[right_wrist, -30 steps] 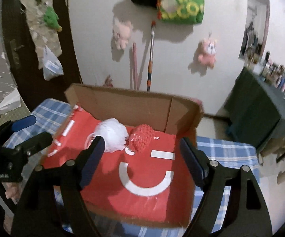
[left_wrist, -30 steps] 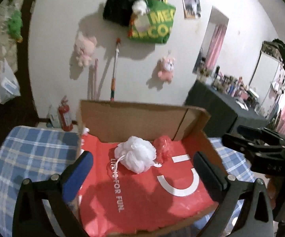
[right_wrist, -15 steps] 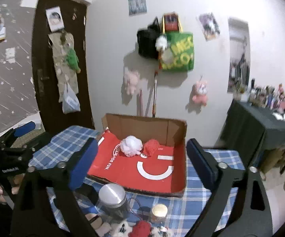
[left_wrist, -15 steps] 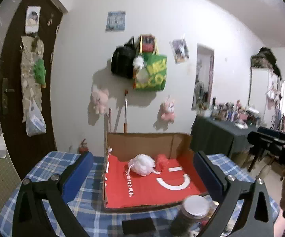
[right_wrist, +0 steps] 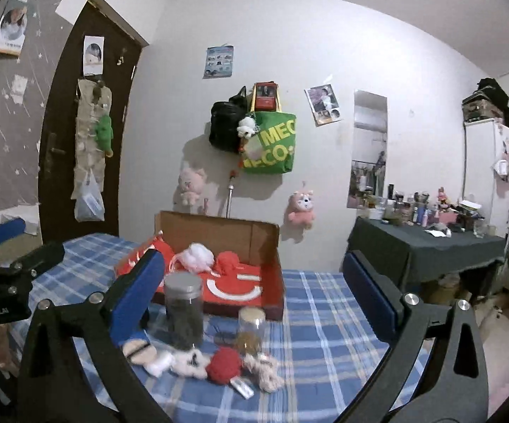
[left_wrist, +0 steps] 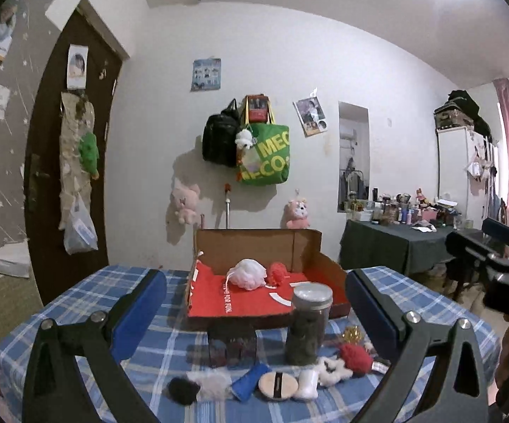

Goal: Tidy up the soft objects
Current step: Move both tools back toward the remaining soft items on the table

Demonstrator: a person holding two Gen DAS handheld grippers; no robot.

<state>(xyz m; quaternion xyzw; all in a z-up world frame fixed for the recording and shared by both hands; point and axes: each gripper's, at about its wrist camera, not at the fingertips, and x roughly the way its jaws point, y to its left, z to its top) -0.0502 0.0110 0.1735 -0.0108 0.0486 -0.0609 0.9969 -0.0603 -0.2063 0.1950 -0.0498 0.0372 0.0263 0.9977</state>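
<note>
A cardboard box with a red lining stands on the blue plaid table. A white mesh puff and a red puff lie in it. Near the front edge lies a row of small soft things: a red pompom, a white fluffy piece, a blue roll, a black puff. My left gripper is open and empty, held back from the box. My right gripper is open and empty; it sees the red pompom and a beige knot.
A dark jar with a grey lid and a dark cube stand in front of the box. A small amber jar stands beside them. A round compact lies in the row. A dark cluttered side table is at right.
Both grippers have pulled back and up from the box. The front of the table with the jars and small soft things has come into view.
</note>
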